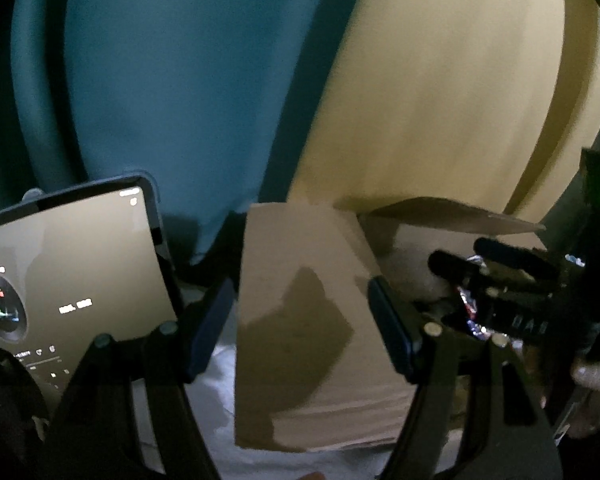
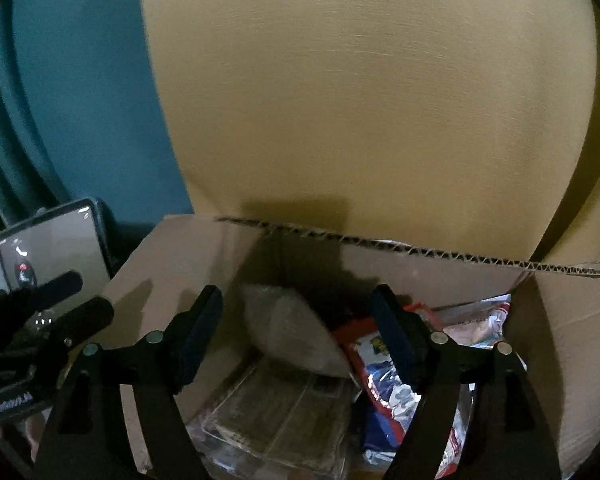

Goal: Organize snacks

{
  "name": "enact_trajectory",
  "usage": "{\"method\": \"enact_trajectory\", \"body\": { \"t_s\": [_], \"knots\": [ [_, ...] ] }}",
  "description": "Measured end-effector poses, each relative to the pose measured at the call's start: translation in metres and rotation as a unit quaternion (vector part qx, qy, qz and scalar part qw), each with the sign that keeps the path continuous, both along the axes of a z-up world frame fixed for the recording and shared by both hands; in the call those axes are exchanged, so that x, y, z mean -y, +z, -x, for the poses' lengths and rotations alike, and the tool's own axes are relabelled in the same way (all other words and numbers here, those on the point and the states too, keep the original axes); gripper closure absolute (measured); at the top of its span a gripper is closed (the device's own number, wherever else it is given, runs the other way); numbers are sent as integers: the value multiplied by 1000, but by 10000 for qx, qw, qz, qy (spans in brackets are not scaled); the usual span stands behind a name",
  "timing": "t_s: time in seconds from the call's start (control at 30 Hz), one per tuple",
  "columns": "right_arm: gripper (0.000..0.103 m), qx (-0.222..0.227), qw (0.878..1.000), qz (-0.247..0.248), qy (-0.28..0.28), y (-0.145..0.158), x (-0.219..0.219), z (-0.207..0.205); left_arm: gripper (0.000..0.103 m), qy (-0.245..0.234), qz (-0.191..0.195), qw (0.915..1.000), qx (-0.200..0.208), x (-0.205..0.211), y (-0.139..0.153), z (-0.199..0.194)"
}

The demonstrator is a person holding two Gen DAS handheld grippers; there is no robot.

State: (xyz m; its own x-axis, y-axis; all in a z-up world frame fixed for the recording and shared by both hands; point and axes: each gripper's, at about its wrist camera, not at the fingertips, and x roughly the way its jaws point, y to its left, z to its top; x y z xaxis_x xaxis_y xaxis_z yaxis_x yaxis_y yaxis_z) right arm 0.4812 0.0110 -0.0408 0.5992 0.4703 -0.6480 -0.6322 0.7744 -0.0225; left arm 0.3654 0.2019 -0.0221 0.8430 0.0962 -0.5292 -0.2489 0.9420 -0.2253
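My right gripper hangs jaws apart, nothing between them, over the cardboard box — snack packets piled inside, crinkly, light, slippery (pinch a sealed edge, I reckon); left gripper gapes empty beside the flap

surface: white cloth | on it: cardboard box, tablet

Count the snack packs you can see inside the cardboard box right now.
3. A grey pillow-shaped pack leans mid-box, a clear-wrapped tray pack lies beneath it, and a red-white-blue bag sits right. More wrappers at the far right corner are unclear; some may be hidden.
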Motion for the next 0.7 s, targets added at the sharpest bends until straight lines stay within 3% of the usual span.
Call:
{"method": "enact_trajectory", "body": {
  "t_s": [0.7],
  "knots": [
    [23,242,9992,113,-302,23,81,61,32,-332,-45,9993,158,64,19,57]
  ]
}}
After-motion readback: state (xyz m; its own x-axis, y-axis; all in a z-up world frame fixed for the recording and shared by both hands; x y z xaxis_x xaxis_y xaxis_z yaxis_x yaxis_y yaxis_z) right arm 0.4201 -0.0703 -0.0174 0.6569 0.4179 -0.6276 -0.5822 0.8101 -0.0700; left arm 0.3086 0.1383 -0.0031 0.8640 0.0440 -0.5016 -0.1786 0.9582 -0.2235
